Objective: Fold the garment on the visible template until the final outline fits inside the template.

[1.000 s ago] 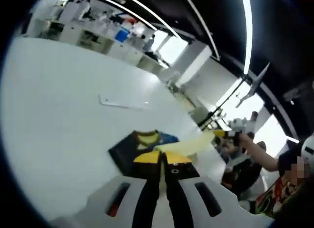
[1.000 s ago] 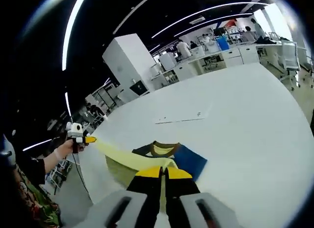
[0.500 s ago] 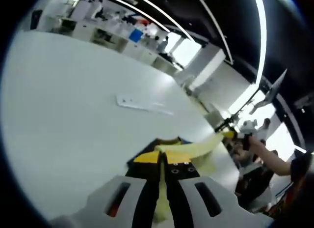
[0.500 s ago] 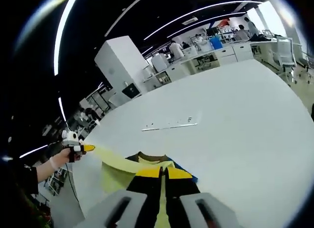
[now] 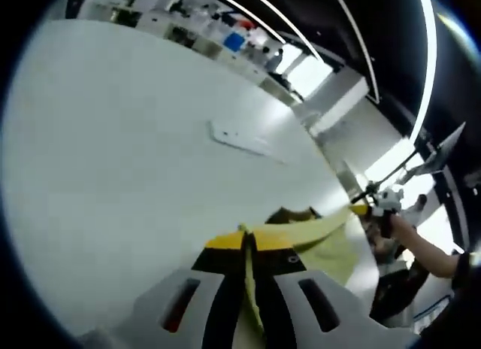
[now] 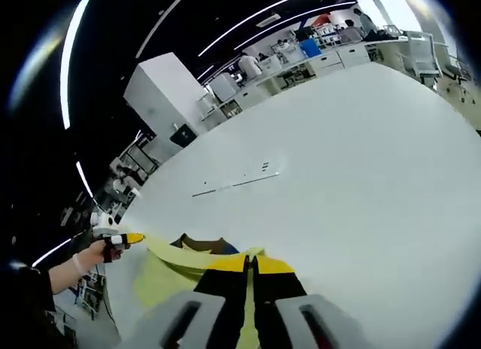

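Both grippers, left (image 5: 246, 247) and right (image 6: 250, 265), are pinching the garment (image 5: 316, 230) edge, stretched taut between them, desk (image 6: 361, 176) beyond the fingers.

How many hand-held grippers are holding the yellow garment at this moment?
2. The left hand-held gripper is shut on one end of the yellow garment's lifted edge. The right hand-held gripper is shut on the other end, above the white table.
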Available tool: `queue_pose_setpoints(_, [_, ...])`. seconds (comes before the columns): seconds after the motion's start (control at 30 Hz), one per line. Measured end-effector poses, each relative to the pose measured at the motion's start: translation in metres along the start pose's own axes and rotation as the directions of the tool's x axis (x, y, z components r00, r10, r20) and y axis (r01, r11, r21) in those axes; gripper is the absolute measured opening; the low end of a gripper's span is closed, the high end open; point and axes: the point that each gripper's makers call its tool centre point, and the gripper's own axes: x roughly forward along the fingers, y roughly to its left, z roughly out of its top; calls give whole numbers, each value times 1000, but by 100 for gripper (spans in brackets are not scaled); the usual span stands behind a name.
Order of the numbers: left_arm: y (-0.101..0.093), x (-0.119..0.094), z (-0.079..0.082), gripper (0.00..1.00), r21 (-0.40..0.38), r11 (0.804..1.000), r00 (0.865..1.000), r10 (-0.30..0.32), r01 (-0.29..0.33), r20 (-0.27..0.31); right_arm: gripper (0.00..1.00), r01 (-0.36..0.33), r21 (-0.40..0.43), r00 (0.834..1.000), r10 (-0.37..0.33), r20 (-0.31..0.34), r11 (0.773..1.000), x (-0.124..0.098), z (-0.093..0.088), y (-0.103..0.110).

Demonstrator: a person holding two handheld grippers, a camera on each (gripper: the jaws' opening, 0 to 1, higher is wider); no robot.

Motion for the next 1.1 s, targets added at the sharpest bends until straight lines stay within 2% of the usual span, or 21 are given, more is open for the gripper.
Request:
queue_pose_setpoints(0.23, [9, 5, -7, 0, -5, 1000, 1000, 12, -12, -16, 0, 26, -23, 998, -28, -53, 999, 5, -15, -10])
queue_pose_setpoints(0.4, [15, 9, -12, 0, 2, 1000, 999, 25, -25, -28, 0, 37, -32, 997, -39, -64, 999, 8, -19, -14])
queue_pose_setpoints(0.47, [16, 10, -12, 0, 1, 1000, 999, 27, -27, -24, 0, 42, -26, 997, -44, -56, 999, 9, -17, -16])
queue_pose_setpoints(0.53, [12, 11, -4, 0, -41, 999, 1000, 6, -5, 22, 0, 42, -26, 998, -43, -40, 999, 10, -13, -14])
queue_pose_setpoints(0.57, [11, 10, 1, 0, -35, 999, 999, 1, 1, 41, 0, 44, -33, 999, -45, -26, 998, 9, -9, -14])
queue_pose_setpoints(0.63, [15, 11, 2, 0, 28, 999, 999, 26, -27, 38, 0, 42, -12, 999, -42, -10, 999, 10, -5, -16])
queue_pose_setpoints(0.67, [16, 11, 2, 0, 26, 999, 999, 30, -32, 40, 0, 41, -11, 999, -41, -6, 999, 11, -5, -16])
queue_pose_setpoints(0.73, [15, 14, 1, 0, 11, 1000, 999, 26, -26, 44, 0, 43, -19, 999, -43, -11, 999, 14, -7, -17])
queue_pose_setpoints(0.93, [22, 19, -6, 0, 36, 998, 998, 54, -55, 26, 0, 56, -23, 998, -57, -37, 998, 19, -15, -22])
queue_pose_setpoints(1.03, [23, 20, -7, 0, 62, 996, 998, 59, -60, 19, 0, 56, -26, 997, -57, -44, 998, 19, -17, -23])
queue_pose_setpoints(1.1, [23, 19, -5, 0, 118, 991, 998, 60, -63, 24, 0, 58, -49, 997, -61, -52, 997, 19, -18, -24])
